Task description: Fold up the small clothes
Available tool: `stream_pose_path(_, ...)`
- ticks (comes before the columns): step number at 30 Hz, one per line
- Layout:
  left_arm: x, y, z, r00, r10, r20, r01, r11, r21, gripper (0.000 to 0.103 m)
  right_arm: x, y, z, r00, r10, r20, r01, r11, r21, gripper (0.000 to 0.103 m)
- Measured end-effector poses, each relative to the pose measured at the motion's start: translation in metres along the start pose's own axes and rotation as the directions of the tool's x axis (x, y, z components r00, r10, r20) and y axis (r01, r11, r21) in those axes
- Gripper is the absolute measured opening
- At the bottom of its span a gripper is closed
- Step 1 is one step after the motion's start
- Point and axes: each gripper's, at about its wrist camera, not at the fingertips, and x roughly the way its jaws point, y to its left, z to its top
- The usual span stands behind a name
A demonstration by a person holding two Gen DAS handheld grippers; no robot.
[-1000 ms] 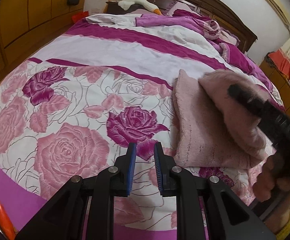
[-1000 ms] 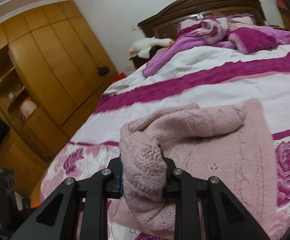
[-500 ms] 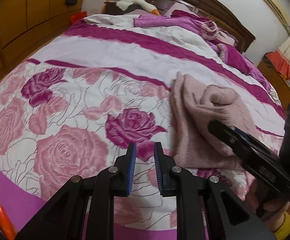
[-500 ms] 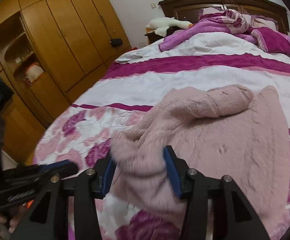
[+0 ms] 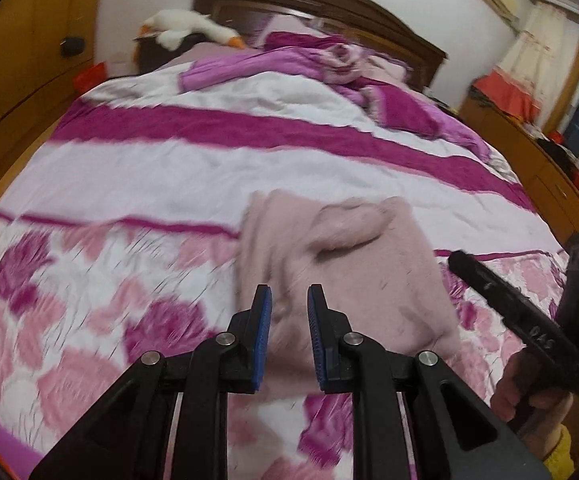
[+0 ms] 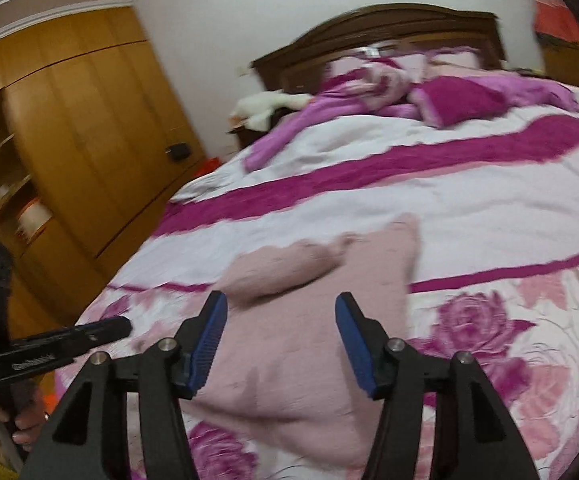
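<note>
- R gripper (image 6: 279, 344): jaws are opening, pads standing well apart, nothing pinched between them; pink knit is lying below/beyond the tips, not being pressed.
- L gripper (image 5: 288, 336): at its closed limit, a narrow slot is showing between the blue pads, nothing in it. Garment is only showing behind the slot.
- Each tool is also showing in the other cam: R gripper at the right edge of the L view, L at the lower left of the R view, each w/ part of the person's hand on the grip.
- Pink knit sweater (image 5: 353, 264): lying partly folded on the bedspread (image 5: 137, 168), on the rose-print zone near the foot, w/ a sleeve or rolled edge draped across the top.
- Handling, est.: soft, light, limp, fuzzy; pads are likely gripping well, but the knit is prone to stretching and sagging. Pinching a doubled edge or corner is looking best, not the flat middle.
- Hard to read: both views are motion-blurred; the near hem is sitting behind the tool bodies; layer count and the underside are hidden; sleeve vs. collar unclear.
</note>
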Motion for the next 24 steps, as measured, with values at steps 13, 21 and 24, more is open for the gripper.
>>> stream_pose_path(13, 0.066, -0.034, 0.033, 0.993, -0.091, -0.08, 0.103, 0.982, 0.16, 0.011, 0.036, -0.051, 0.017, 0.996, -0.036, -0.081, 0.043, 0.995, 0.092, 0.07)
stream_pose_path(21, 0.107, -0.056, 0.03, 0.991, -0.003, -0.133, 0.044, 0.95, 0.308, 0.013, 0.049, -0.067, 0.002, 0.995, -0.006, -0.095, 0.018, 0.992, 0.126, 0.07)
stream_pose_path(24, 0.113, -0.058, 0.03, 0.991, 0.018, -0.129, 0.026, 0.942, 0.335, 0.013, 0.049, -0.073, 0.0, 0.996, 0.013, -0.092, 0.0, 0.99, 0.138, 0.07)
